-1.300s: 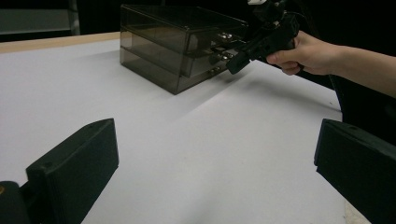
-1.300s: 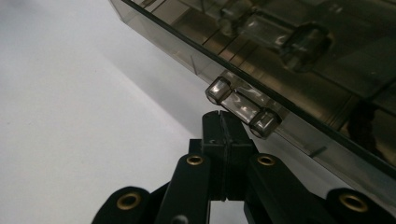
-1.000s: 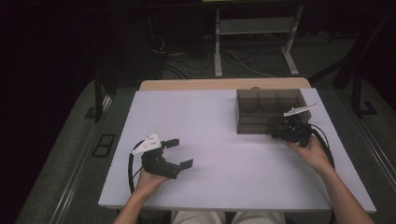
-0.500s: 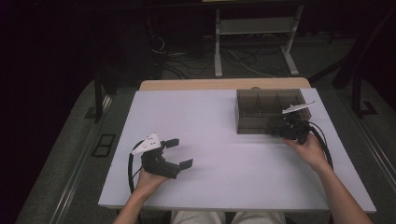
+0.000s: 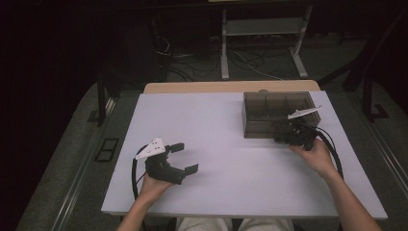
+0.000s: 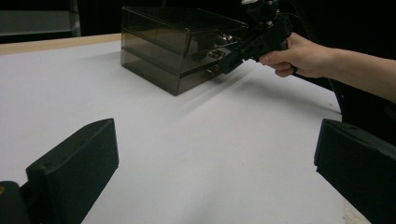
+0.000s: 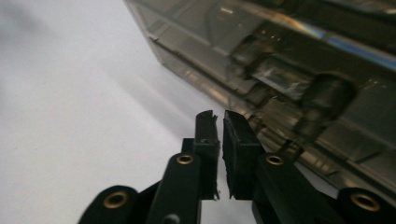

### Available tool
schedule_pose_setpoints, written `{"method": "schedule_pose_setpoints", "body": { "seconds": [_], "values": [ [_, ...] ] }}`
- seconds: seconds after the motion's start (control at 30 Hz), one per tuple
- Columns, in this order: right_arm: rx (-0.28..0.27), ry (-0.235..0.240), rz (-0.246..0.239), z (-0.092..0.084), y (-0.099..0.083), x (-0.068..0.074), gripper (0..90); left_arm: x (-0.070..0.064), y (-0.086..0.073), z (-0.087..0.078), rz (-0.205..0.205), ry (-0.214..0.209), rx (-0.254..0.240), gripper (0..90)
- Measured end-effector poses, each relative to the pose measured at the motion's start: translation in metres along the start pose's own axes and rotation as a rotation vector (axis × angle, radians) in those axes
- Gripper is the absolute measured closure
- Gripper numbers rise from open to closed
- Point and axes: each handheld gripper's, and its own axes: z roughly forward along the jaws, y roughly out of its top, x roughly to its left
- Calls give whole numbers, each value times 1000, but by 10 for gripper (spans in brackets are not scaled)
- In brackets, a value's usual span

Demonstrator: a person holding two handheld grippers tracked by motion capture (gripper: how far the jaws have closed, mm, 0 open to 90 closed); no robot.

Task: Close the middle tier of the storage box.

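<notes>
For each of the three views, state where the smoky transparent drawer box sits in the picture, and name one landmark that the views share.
High view: the drawer box sits right of centre, at the table's far edge.
Left gripper view: upper middle, its drawer fronts facing the camera.
Right gripper view: upper right, close up, slanting across the picture.
Shared landmark: the white tabletop.

Left gripper (image 5: 185, 157): black body, 2 blocky black jaws, white 3-cornered plate on top, black cable looping behind it. Right gripper (image 7: 220, 135): same black build, brass-coloured screws below the 2 flat pads, pale plate above, black cable behind. Forearms bare, no sleeves.
</notes>
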Motion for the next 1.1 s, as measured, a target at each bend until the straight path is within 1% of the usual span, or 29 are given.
{"method": "schedule_pose_setpoints", "body": {
  "seconds": [0.13,0.23,0.27,0.4,0.47,0.53,0.57,0.67,0.7,0.73,0.77,0.8,0.83,0.87,0.93,1.0,1.1],
  "values": [
    [-2,17,-9,-3,-1,7,739,-1,0,0,3,-1,1,0],
    [-12,34,-9,-5,-2,12,642,0,0,0,4,-1,1,0],
    [-10,40,-17,-6,-2,13,621,0,0,1,5,-1,1,0],
    [-19,40,-25,-9,-4,21,543,-1,0,2,3,-3,4,0],
    [-28,39,-25,-11,-6,23,488,-1,0,2,2,-6,3,0],
    [-25,37,-21,-13,-7,25,410,-1,0,2,2,-6,1,0],
    [-33,39,-21,-14,-8,26,376,-1,0,2,4,-7,0,0],
    [-49,34,-17,-18,-10,31,208,-1,1,2,5,-9,-2,0],
    [-55,32,-23,-19,-11,33,175,-1,1,2,1,-6,-2,0],
    [-65,33,-22,-21,-12,35,172,-1,0,2,-2,-4,-2,0],
    [-70,28,-7,-23,-13,36,94,-1,0,1,-1,-4,-2,0],
    [-72,26,-2,-24,-14,37,62,0,0,1,-1,-4,-5,0],
    [-74,26,-1,-25,-15,38,4,0,1,1,-1,-4,-5,0],
    [-75,21,-1,-25,-17,39,2,-1,1,1,-4,-4,-8,0],
    [-92,29,2,-28,-20,40,1,-1,1,0,-3,-6,-8,0],
    [-112,24,4,-31,-23,42,1,-1,1,0,-4,-5,-7,0],
    [-135,25,18,-36,-26,46,2,-1,1,0,-5,-5,-8,0]
  ]
}}
